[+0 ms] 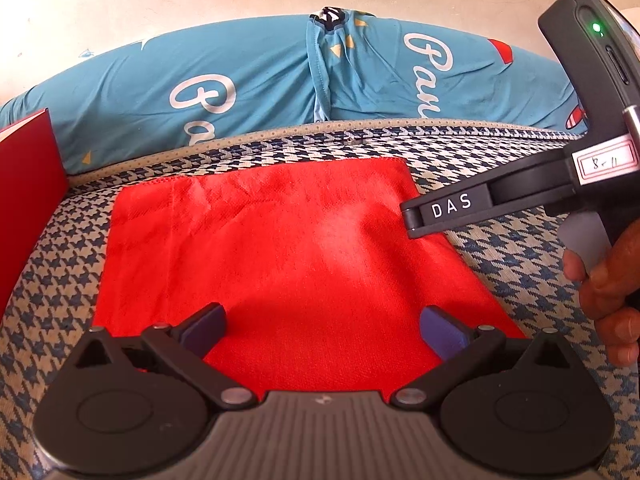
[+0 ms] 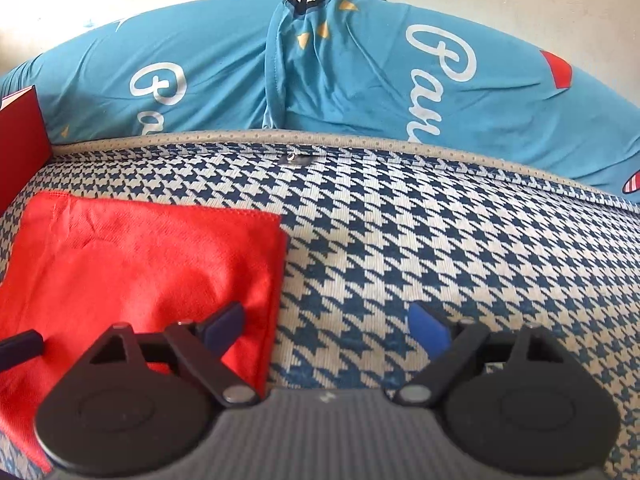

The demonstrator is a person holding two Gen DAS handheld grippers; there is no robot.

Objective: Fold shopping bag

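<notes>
Showing only leftward: gripping hand (image 1: 608,276)

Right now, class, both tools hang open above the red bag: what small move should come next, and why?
Probably bring the right tool in to close on the red bag's right edge. Its fingers straddle that edge, one over the bag, one over the houndstooth cover. The left tool hangs open over the bag's near part, gripping nothing.

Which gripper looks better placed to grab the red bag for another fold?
Probably the right gripper: its open jaws straddle the bag's side edge, ready to pinch. The left gripper is open too, but over the bag's flat middle.
</notes>
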